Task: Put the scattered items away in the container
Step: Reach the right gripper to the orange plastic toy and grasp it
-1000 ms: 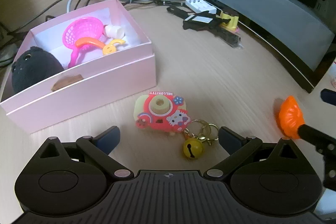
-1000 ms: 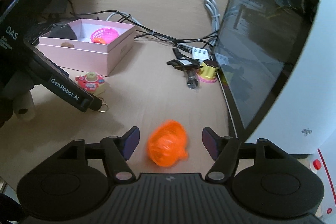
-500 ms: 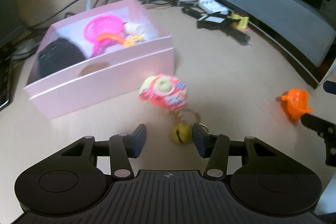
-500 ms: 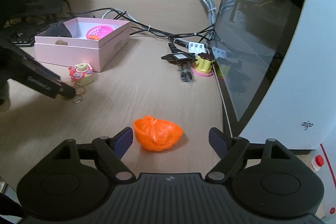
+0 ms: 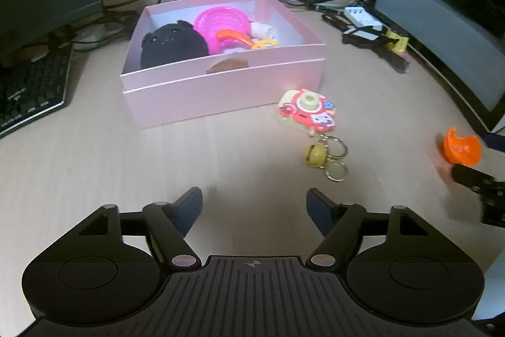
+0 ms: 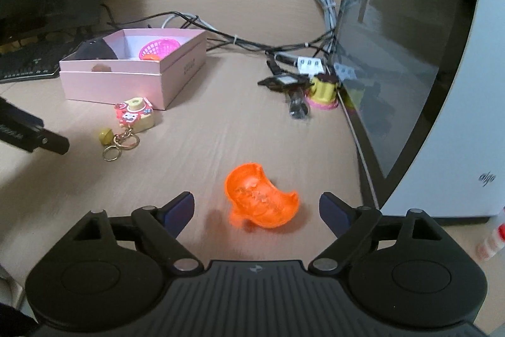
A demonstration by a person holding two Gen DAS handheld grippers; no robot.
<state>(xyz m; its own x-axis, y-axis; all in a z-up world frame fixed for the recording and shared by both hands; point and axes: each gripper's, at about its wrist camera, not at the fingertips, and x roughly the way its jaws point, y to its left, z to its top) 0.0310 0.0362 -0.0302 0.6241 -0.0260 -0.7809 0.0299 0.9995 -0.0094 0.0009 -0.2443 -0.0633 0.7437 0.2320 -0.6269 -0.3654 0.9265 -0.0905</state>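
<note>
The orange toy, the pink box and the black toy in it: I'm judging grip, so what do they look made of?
Orange toy: likely thin moulded plastic, semi-glossy and slightly see-through, with a hollow ribbed inside.
Pink box: probably rigid cardboard with a satin sheen; straight folded walls and a lid-like seam.
Black toy: apparently plush fabric, matte and fuzzy, with no highlights.
</note>
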